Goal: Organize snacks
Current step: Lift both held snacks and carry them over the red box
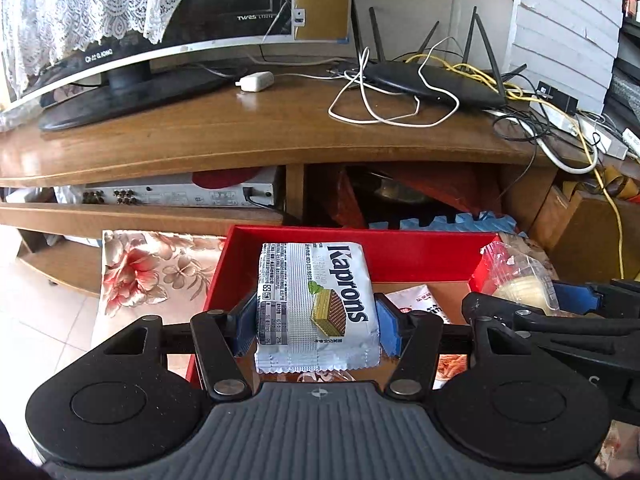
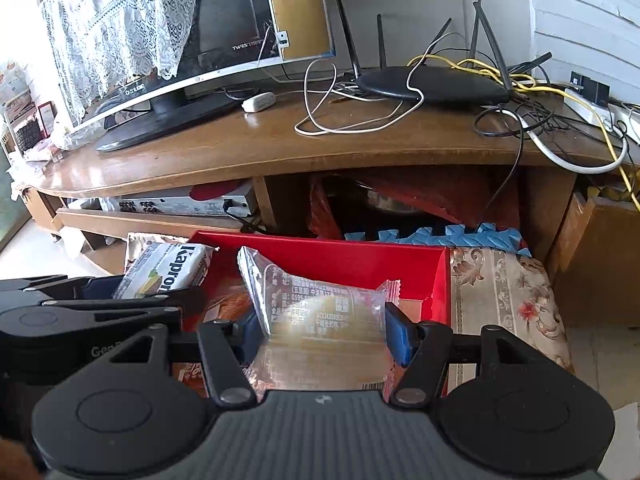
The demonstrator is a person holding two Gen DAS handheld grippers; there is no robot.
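Clamping the wafer pack [image 1: 316, 308] between its blue pads, my left gripper [image 1: 316, 322] holds the pack upright above the left side of the red box [image 1: 384, 246]; the "Kaprons" lettering runs vertically. My right gripper [image 2: 320, 330] is closed on the clear-wrapped pastry [image 2: 320, 316], with the pads pressing the wrapper from both sides over the right half of the same box. Each gripper appears at the edge of the other's view, side by side and near each other. More snack packets [image 1: 416, 300] lie on the box floor beneath both held items. The box rests on a floral cloth [image 2: 504, 284], in front of a wooden tabletop [image 1: 240, 132] carrying a monitor [image 1: 132, 40] and a router [image 2: 432, 84].
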